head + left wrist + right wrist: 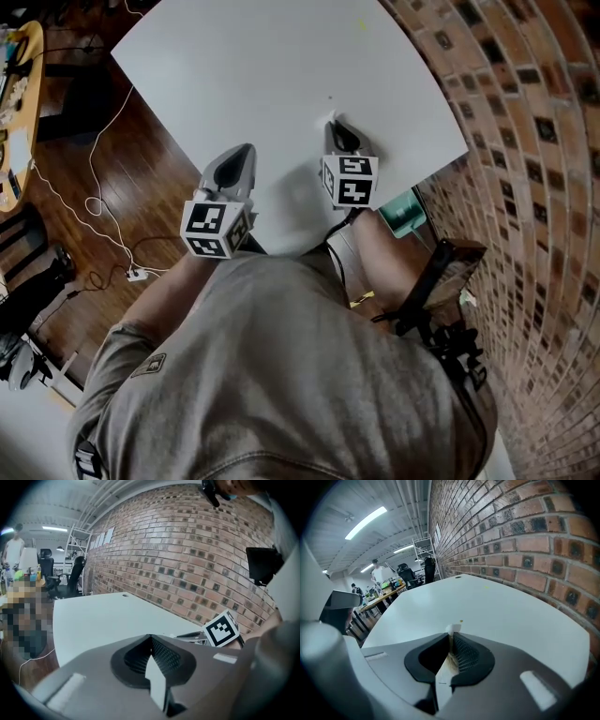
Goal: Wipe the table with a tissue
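A small white scrap of tissue point(453, 629) sticks out just past the tips of the right gripper point(451, 636). The jaws are clenched on it, and a thin, slightly browned fold of it runs back between the ribbed pads. The tissue and the tips sit low over the white table point(281, 75), near its front edge on the side by the brick wall point(525, 112). A tiny dark speck point(461, 620) lies on the tabletop just ahead of them. The only markings to be seen are the black-and-white square patterns on the right marker cube point(350, 180) and the left marker cube point(216, 230); they carry no letters. The left gripper point(246, 155) hangs over the table's front left edge, apart from the right one. Its jaws are pressed together, and its own view shows nothing between them. Below the table's right corner, beside the person's forearm, is a teal, box-like thing point(405, 214), whose contents cannot be made out. A white cable point(98, 187) trails across the dark wooden floor point(112, 244) to the left of the table.
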{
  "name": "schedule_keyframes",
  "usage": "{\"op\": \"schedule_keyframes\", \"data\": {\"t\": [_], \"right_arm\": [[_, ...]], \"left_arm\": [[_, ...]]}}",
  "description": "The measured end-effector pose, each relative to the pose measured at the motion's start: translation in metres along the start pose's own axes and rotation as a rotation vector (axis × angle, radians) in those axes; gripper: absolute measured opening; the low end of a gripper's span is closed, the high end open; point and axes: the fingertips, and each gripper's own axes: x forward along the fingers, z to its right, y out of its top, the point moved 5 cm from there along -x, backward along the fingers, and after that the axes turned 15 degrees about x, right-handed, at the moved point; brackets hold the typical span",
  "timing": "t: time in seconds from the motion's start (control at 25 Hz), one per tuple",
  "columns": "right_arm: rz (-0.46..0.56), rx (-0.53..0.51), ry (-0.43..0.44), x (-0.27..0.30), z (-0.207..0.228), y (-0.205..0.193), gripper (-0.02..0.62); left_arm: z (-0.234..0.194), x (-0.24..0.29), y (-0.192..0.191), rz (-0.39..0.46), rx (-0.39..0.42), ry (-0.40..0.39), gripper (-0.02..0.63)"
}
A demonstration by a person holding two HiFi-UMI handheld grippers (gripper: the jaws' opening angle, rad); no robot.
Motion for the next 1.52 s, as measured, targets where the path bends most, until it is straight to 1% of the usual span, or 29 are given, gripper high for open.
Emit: {"op": "schedule_keyframes", "data": {"t": [0.2, 0.4, 0.52, 0.68, 0.88, 1.0, 1.24, 1.36, 1.52], "right_arm": [[0.011, 0.013, 0.016, -0.001, 0.001, 0.001, 0.041], [0.058, 0.043, -0.011, -0.009, 0.016, 0.015, 0.041], [0.111, 0.069, -0.038, -0.017, 0.024, 0.030, 0.041], [0.193, 0.130, -0.087, -0.034, 0.029, 0.048, 0.041], [0.269, 0.170, -0.146, -0.061, 0.024, 0.063, 0.043], [0.294, 0.175, -0.162, -0.071, 0.017, 0.068, 0.043], [0.304, 0.190, -0.171, -0.064, 0.021, 0.074, 0.042], [0.277, 0.204, -0.179, -0.053, 0.031, 0.069, 0.043], [0.230, 0.218, -0.198, -0.031, 0.054, 0.059, 0.043]], "left_arm": [[0.006, -0.006, 0.003, 0.009, 0.021, 0.017, 0.002], [0.008, -0.006, 0.000, 0.016, 0.006, 0.009, 0.002], [0.003, 0.003, -0.002, 0.021, 0.000, -0.028, 0.002], [-0.013, 0.022, 0.001, 0.037, 0.002, -0.093, 0.002], [-0.024, 0.039, 0.017, 0.073, 0.013, -0.163, 0.002], [-0.028, 0.046, 0.029, 0.085, 0.019, -0.185, 0.002], [-0.027, 0.053, 0.040, 0.083, 0.043, -0.210, 0.002], [-0.026, 0.055, 0.039, 0.079, 0.048, -0.212, 0.002], [-0.024, 0.058, 0.028, 0.041, 0.038, -0.206, 0.002]]}}
